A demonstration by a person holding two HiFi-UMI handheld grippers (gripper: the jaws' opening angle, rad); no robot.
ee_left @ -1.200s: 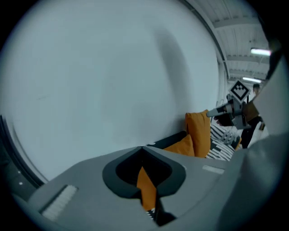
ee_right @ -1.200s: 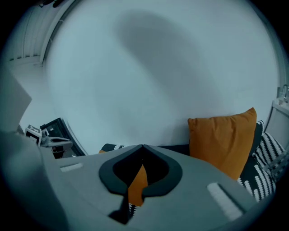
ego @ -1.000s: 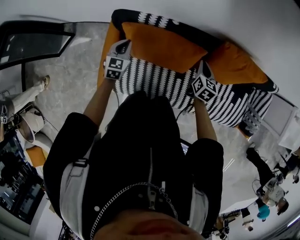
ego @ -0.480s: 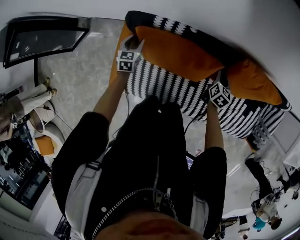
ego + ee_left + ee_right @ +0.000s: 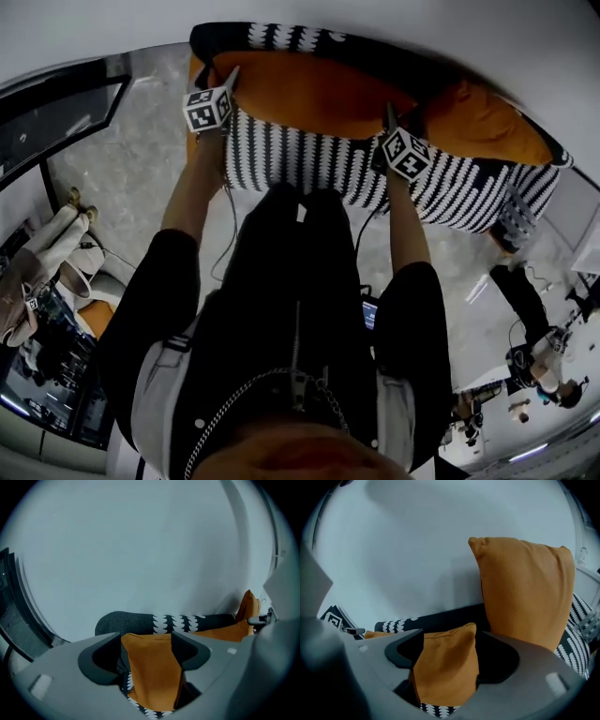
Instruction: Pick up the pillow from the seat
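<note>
Head view: your left gripper (image 5: pixel 228 84) and right gripper (image 5: pixel 389 122), jaws just spreading, each straddle a pillow (image 5: pixel 309 94) corner on the seat (image 5: pixel 309 161); gripping and lifting remain.

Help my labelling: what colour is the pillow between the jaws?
Orange pillow, clearest in the right gripper view.

Overhead, downward — gripper views (close) share pillow (image 5: pixel 154 677).

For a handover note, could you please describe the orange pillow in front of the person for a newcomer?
Look at the black-and-white sofa against the white wall. It is the left pillow of two orange ones, lying low along the backrest; the right pillow stands upright.
</note>
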